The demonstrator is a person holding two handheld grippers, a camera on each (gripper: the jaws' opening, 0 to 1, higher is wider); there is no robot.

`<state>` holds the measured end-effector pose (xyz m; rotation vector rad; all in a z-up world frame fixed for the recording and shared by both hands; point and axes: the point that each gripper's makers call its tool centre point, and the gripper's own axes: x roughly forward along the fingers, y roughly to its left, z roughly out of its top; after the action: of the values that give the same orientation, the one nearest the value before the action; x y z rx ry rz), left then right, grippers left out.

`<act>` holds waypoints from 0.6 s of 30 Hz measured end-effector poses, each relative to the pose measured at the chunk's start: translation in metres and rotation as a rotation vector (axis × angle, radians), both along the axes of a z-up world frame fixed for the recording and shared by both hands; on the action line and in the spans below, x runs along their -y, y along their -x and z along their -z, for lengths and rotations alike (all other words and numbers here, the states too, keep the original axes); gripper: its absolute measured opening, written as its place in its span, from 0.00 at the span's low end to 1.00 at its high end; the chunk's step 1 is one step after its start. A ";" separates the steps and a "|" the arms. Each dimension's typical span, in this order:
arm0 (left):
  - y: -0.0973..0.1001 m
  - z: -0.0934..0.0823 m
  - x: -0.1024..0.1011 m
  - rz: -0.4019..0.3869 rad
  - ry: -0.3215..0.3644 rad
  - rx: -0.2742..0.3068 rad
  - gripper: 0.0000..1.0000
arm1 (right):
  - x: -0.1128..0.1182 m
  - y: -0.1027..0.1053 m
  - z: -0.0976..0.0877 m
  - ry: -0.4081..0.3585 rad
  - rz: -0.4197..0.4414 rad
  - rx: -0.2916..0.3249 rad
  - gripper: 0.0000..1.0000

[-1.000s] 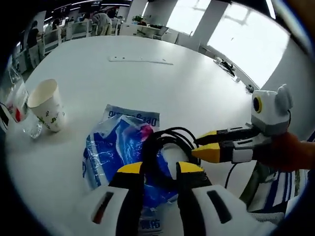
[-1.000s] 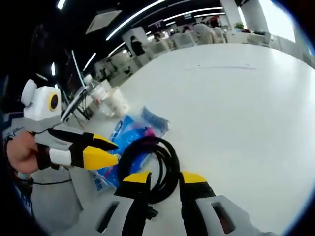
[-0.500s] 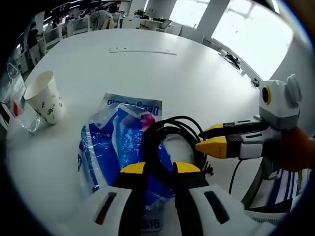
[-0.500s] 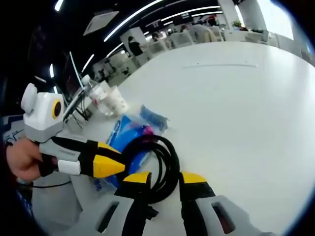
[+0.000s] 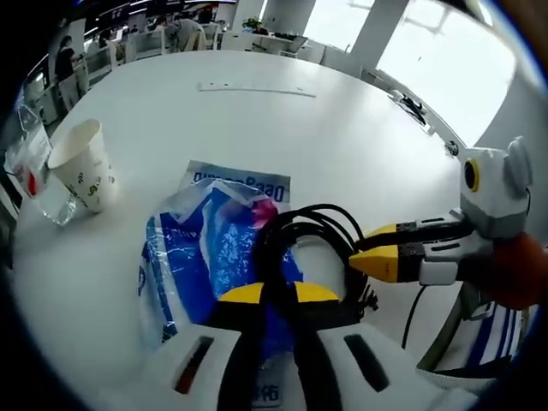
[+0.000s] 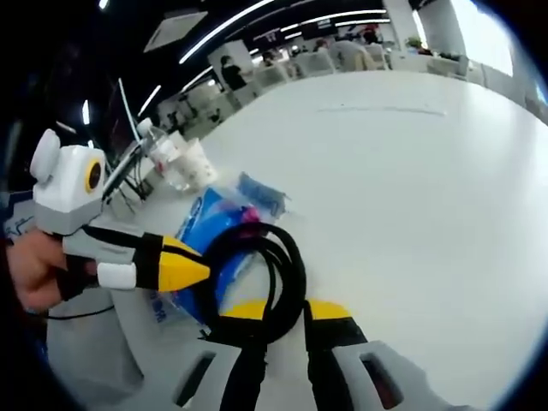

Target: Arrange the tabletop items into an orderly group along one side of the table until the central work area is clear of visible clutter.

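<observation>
An open-plan office is shown. A large white round worktop [image 5: 257,128] of the meeting-table kind is seen in both views. Beyond it, rows of desks [image 5: 257,38] with chairs [image 6: 282,77] are ranged, and seated people [image 5: 64,60] can be made out there. Long strip lights [image 6: 248,26] are fixed across a dark ceiling, and a ceiling vent panel [image 6: 175,30] is set beside them. Tall windows [image 5: 445,60] are divided by white columns [image 5: 368,30]. What may be a monitor stands at the far desks, though it is blurred.
</observation>
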<state>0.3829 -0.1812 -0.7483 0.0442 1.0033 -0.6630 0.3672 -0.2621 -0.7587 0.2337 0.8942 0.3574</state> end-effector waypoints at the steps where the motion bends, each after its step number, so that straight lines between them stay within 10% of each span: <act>1: -0.001 0.000 0.000 -0.004 -0.001 0.004 0.07 | 0.001 0.000 -0.001 0.000 0.005 0.002 0.11; 18: 0.000 -0.012 0.012 -0.020 0.033 0.001 0.02 | 0.022 -0.001 -0.018 -0.046 0.067 0.039 0.00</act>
<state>0.3826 -0.1934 -0.7361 0.0056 0.9900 -0.6612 0.3684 -0.2842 -0.7404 0.2971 0.8384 0.3194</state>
